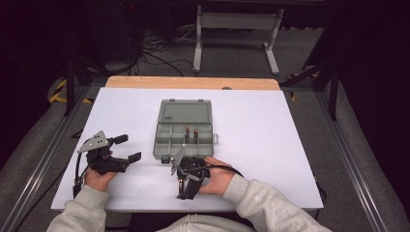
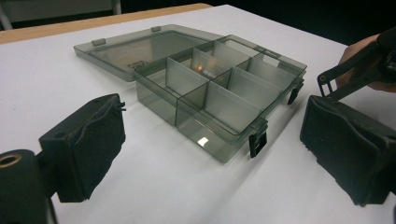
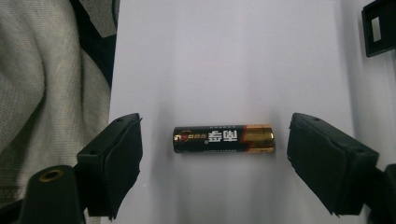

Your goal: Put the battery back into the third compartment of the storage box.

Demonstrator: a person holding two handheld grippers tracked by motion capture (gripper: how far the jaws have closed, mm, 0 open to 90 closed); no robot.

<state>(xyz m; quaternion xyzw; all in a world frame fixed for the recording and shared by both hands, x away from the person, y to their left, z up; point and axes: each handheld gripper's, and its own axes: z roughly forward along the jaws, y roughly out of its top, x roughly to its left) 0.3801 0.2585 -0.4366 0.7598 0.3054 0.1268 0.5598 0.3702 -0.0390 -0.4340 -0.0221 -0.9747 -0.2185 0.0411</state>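
The right claw (image 3: 212,154) is spread, its pads on either side of a battery (image 3: 223,138) that lies flat on the table (image 3: 224,56), touching neither pad, just in front of the open box (image 1: 184,130). The left claw (image 1: 126,147) is spread and empty, left of the box.

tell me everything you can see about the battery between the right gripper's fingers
The battery is a small cylinder with a black wrapper, a gold-orange band at one end and printed lettering. It lies flat on its side on the white table, crosswise between the right gripper's open fingers, with a gap to each pad. Only the table touches it.
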